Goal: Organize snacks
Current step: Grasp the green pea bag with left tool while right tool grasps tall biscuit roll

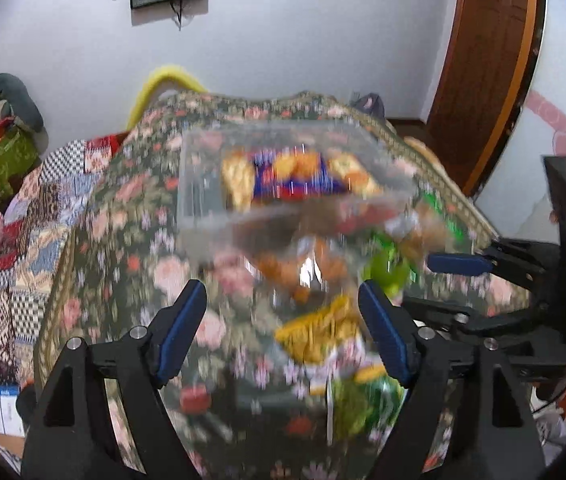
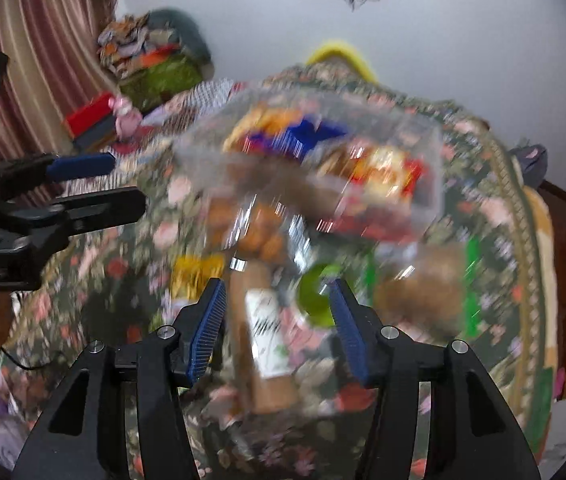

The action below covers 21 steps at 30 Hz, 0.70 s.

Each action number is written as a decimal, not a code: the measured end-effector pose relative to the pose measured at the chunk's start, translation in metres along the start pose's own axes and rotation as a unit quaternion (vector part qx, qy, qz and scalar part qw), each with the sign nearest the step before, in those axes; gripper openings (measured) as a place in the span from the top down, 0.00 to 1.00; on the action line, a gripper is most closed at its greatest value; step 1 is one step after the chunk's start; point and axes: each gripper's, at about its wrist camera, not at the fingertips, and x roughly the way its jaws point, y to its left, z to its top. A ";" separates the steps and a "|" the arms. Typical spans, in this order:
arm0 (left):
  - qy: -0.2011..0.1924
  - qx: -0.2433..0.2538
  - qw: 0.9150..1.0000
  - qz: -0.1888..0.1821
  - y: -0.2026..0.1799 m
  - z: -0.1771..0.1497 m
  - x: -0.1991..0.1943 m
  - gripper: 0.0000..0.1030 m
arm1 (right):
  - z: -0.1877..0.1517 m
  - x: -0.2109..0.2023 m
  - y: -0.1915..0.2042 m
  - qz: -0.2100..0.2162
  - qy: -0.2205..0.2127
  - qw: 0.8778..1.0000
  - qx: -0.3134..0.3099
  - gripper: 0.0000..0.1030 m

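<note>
From the left wrist, the left gripper (image 1: 283,332) is seen spread wide over a floral cloth (image 1: 123,208), with nothing between its blue pads (image 1: 179,332). A clear tub (image 1: 203,184) stands ahead on the cloth, and a blue packet (image 1: 295,180) with other wrappers is visible inside it. Loose snacks lie between tub and gripper: an orange packet (image 1: 299,268), a yellow packet (image 1: 319,332) and a green packet (image 1: 359,404) nearest the lens. The right gripper (image 1: 443,280) enters from the right edge, its jaws parted and empty. Heavy blur is noted, so labels cannot be read. From the right wrist, the right gripper (image 2: 279,328) is likewise spread, and a brown bottle (image 2: 263,332) with a pale label lies on the cloth (image 2: 123,240) between its pads (image 2: 207,328), though contact cannot be confirmed. A green round item (image 2: 315,300) sits just beside the right pad. The tub (image 2: 431,184) is ahead, partly filled; the left gripper (image 2: 99,184) is seen at the left edge, parted. It is judged that the sorting is part done, with several items outside the tub. Risks are identified: a rounded bottle may roll or slip if pinched off-centre; the green item may be caught with it; the soft cloth may drag under a low pass; the two grippers, near one another, may collide; the light tub may shift if struck on loading.
</note>
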 end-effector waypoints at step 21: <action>0.096 0.009 0.994 -0.057 -0.054 -0.077 0.033 0.22 | -0.060 -0.003 -0.017 -0.015 0.032 0.997 0.066 0.67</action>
